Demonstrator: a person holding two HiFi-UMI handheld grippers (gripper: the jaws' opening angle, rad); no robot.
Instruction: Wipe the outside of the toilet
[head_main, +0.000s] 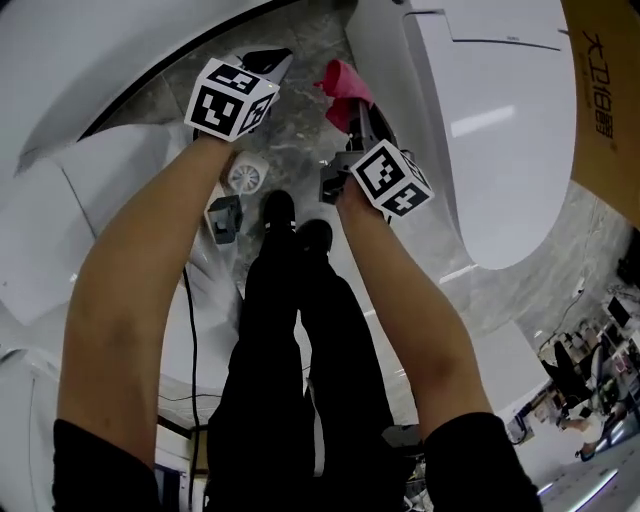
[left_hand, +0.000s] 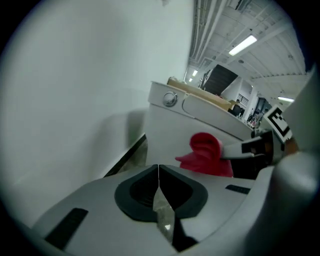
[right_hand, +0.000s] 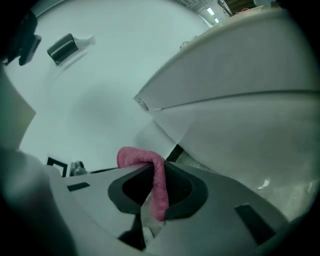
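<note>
- R gripper (right_hand: 156, 176): jaws clamped on pink cloth (right_hand: 136, 156).
- L gripper (left_hand: 158, 172): jaws closed, nothing betw.
- toilet (head_main: 500, 150): at 2 o'clock from cloth, just beside; contact unclear.
- Step, I reckon: approach.
- Next: press cloth flat on toilet's side.

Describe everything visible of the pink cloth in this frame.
The cloth is pink-red, soft and nubby like terry. It is pinched between the shut jaws of the right tool, a fold bulging above them and a strip running down between them. Crumpled, it is held in the air beside the white toilet; whether it touches the toilet cannot be told.
</note>
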